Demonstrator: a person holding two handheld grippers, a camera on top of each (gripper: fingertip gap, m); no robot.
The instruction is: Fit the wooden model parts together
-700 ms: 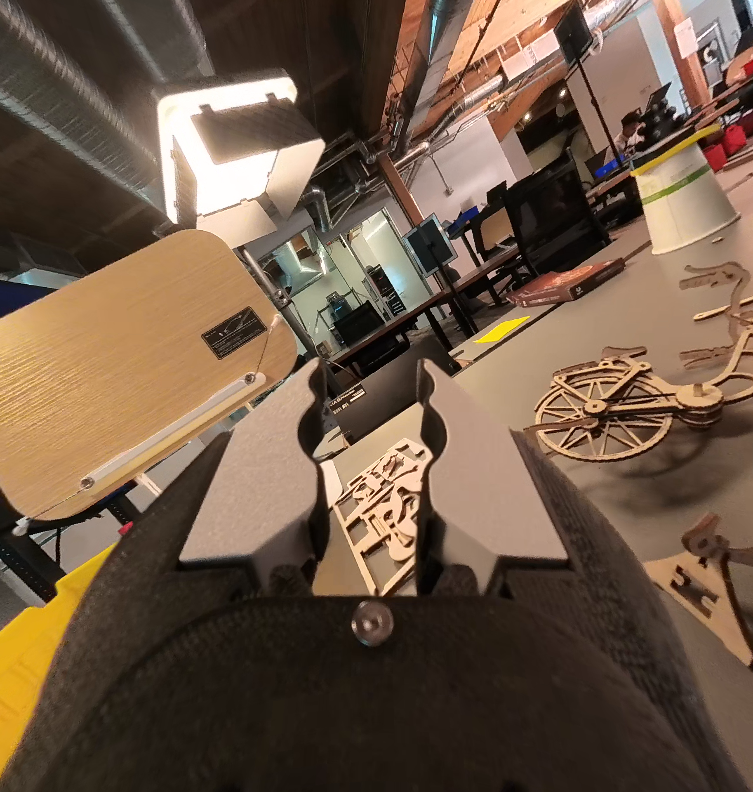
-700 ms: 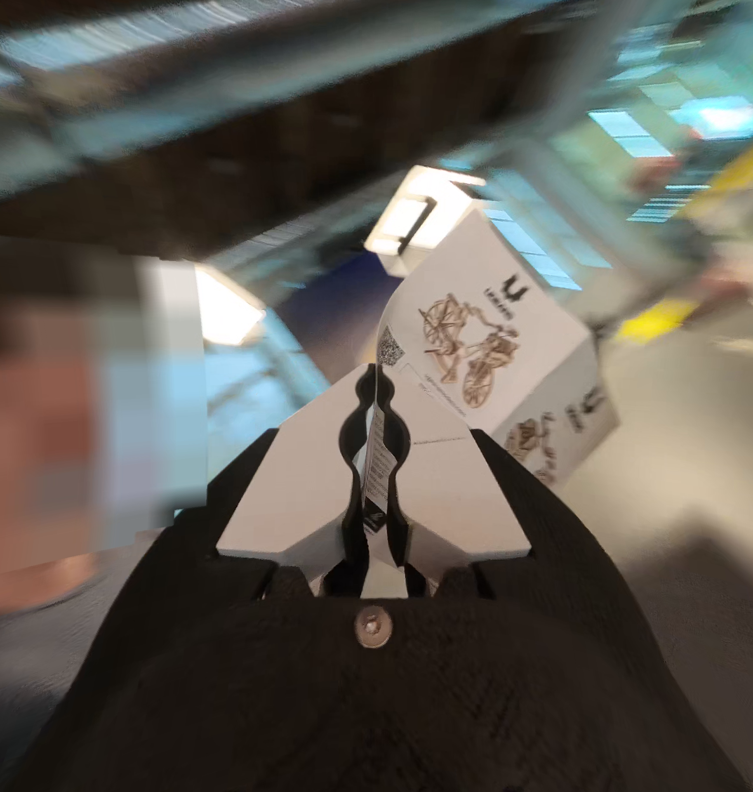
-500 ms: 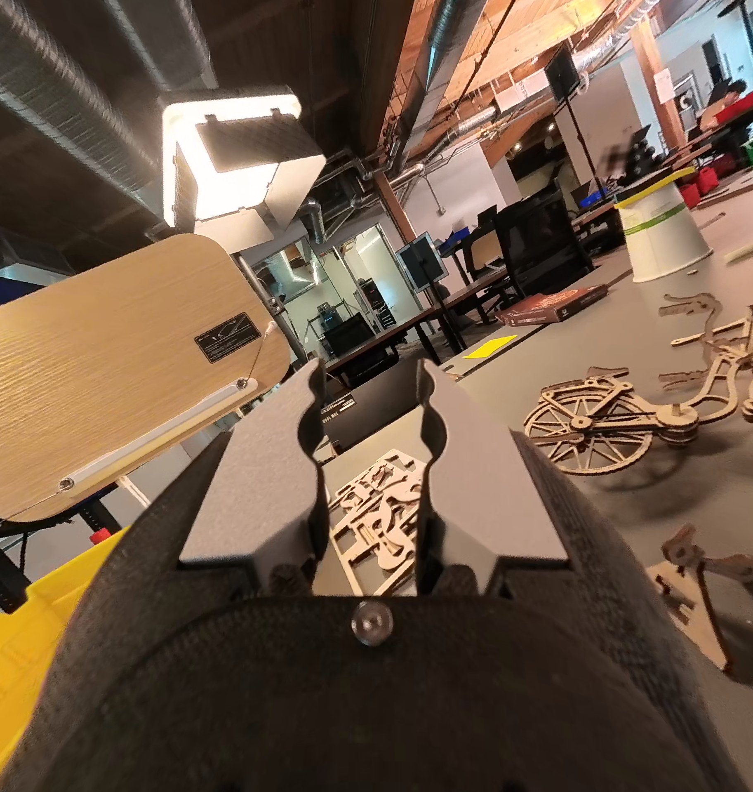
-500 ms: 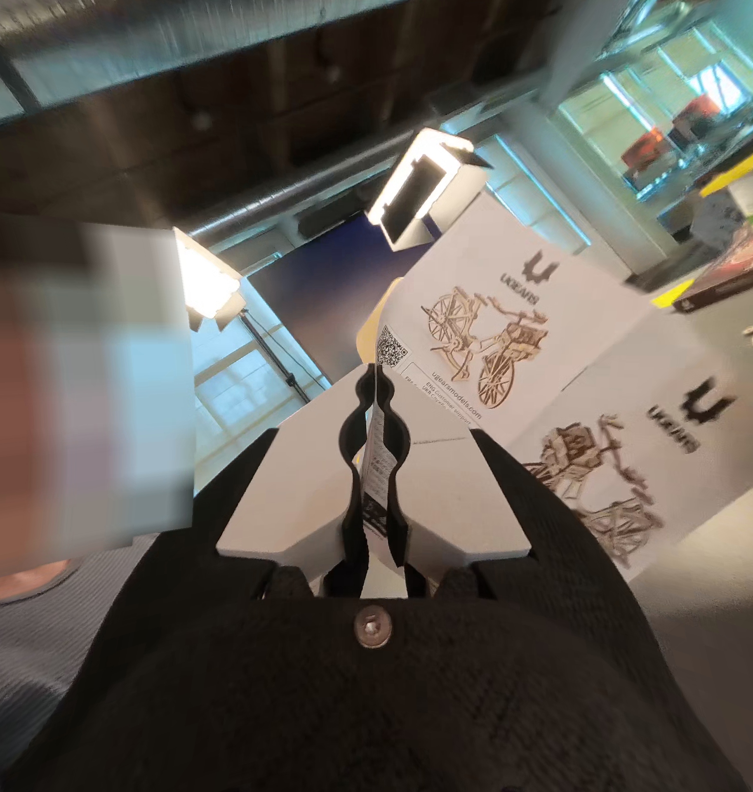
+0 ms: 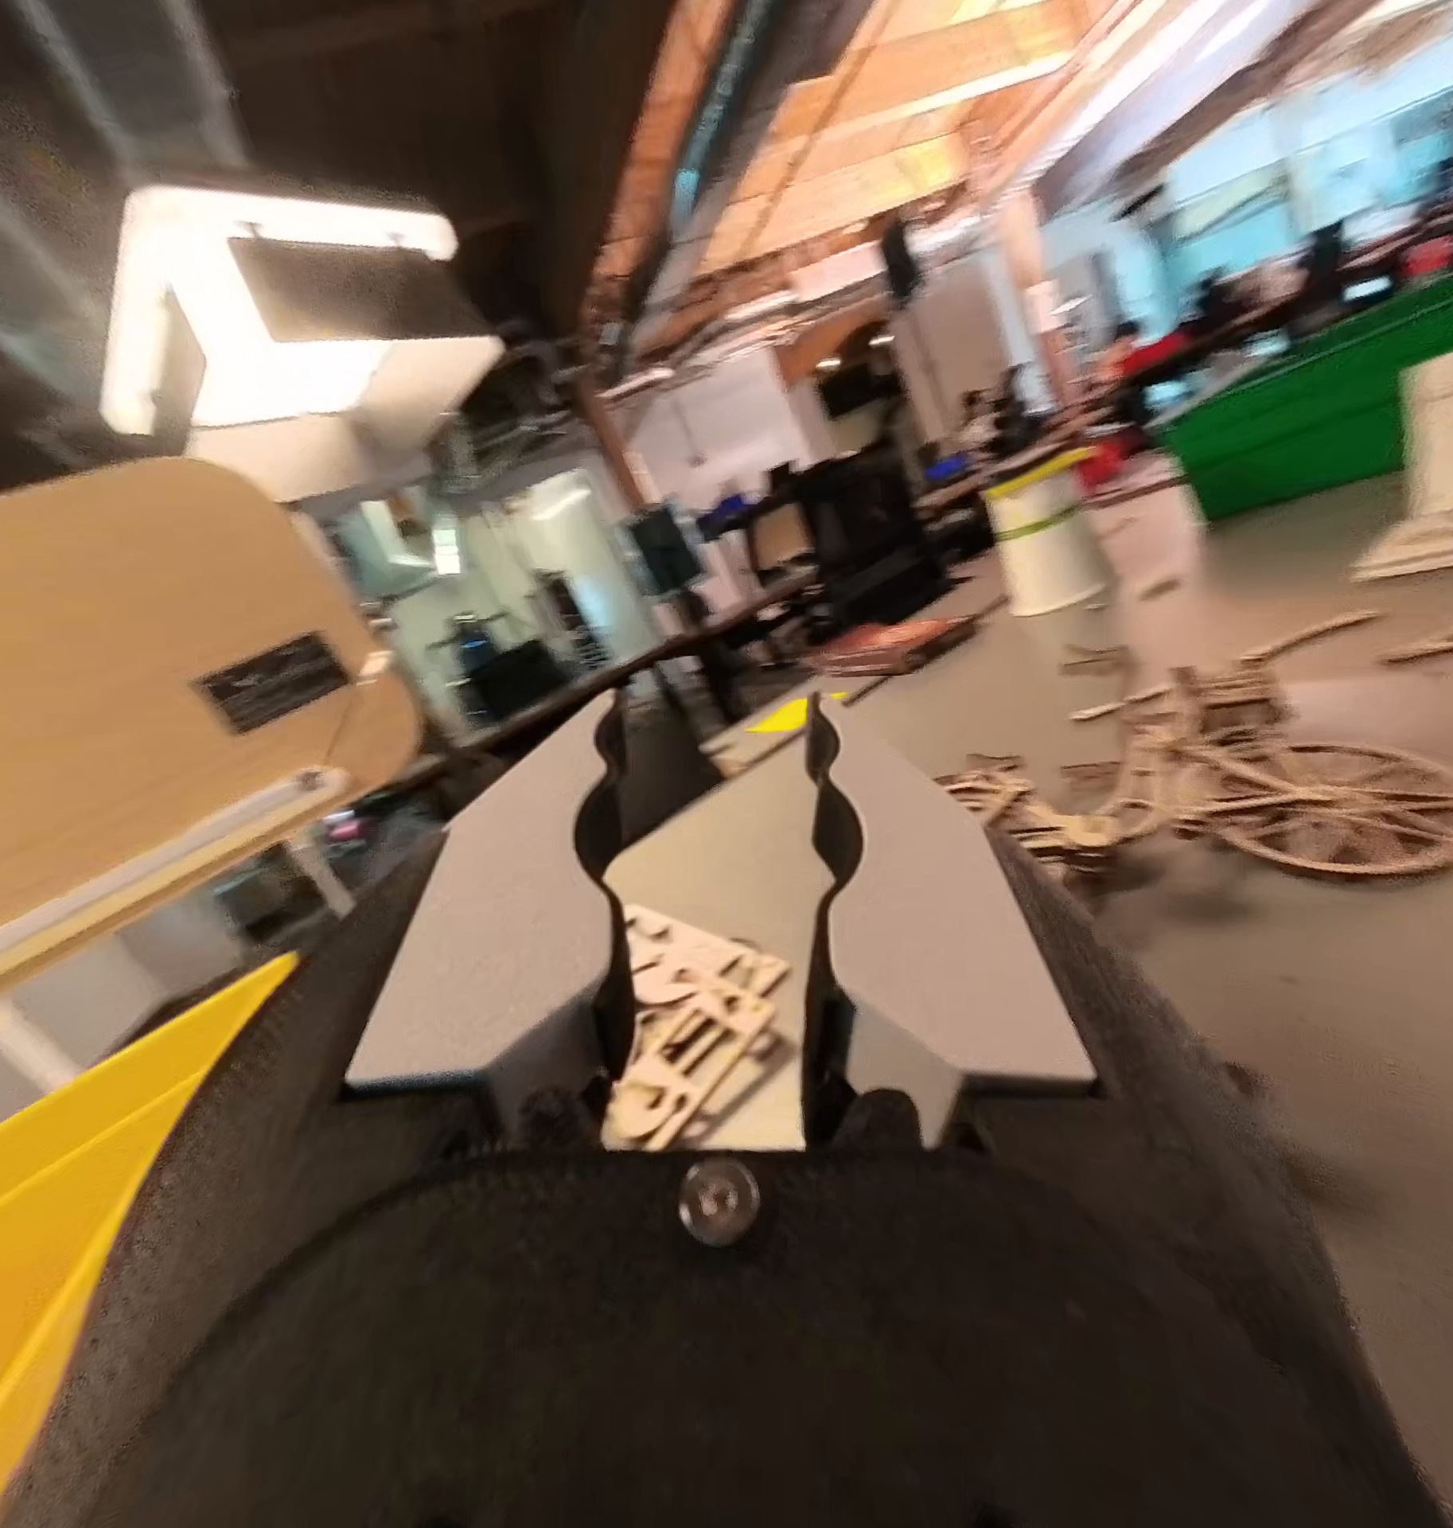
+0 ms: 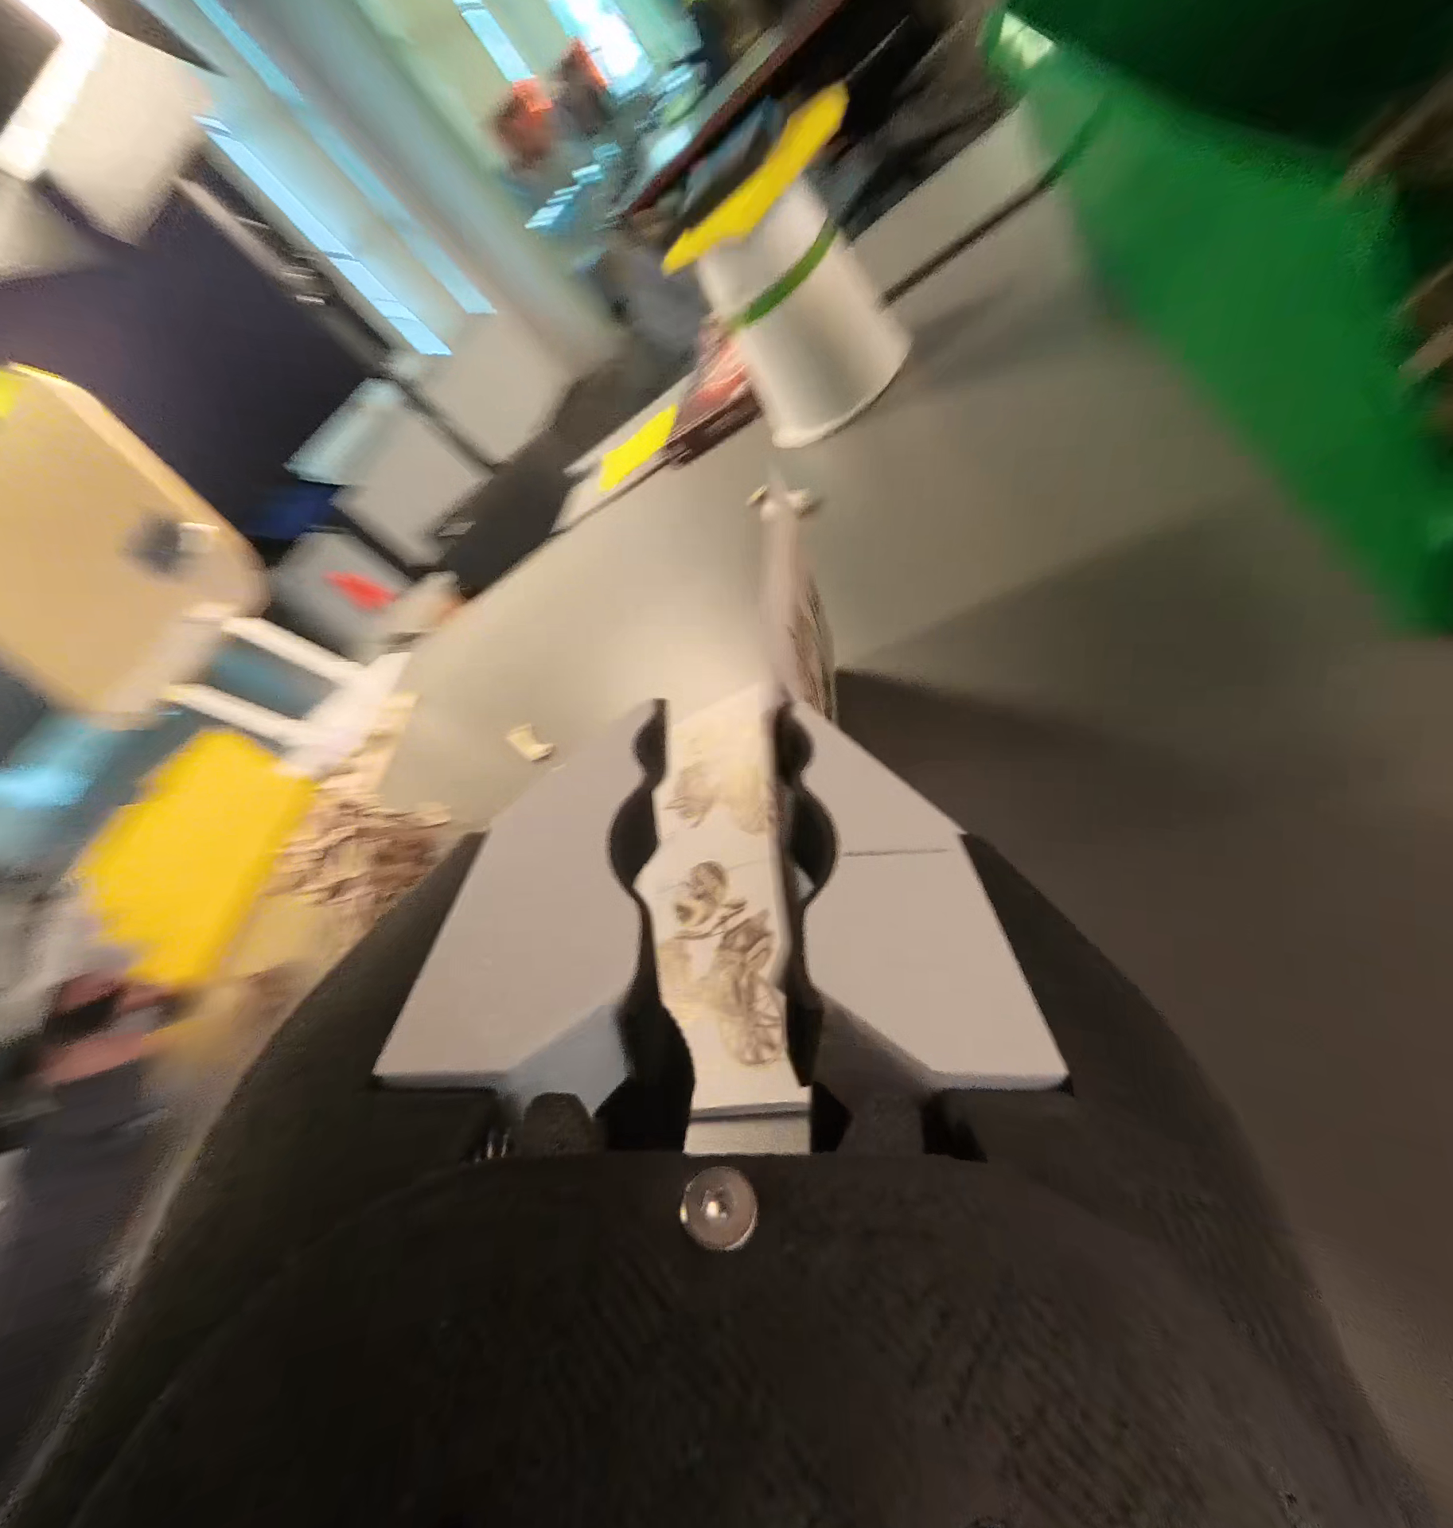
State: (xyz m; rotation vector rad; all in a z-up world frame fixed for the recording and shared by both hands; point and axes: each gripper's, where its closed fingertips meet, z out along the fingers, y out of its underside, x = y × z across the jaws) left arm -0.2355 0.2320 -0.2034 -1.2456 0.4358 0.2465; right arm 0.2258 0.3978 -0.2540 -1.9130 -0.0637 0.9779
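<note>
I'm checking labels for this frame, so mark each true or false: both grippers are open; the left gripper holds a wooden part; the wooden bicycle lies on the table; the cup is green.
1. Both grippers are open. True: the left gripper and right gripper both show a gap.
2. The left gripper holds a wooden part. False: it is empty; the wooden parts sheet lies on the table beneath.
3. The wooden bicycle lies on the table. True.
4. The cup is green. False: it is white with a yellow top.
</note>
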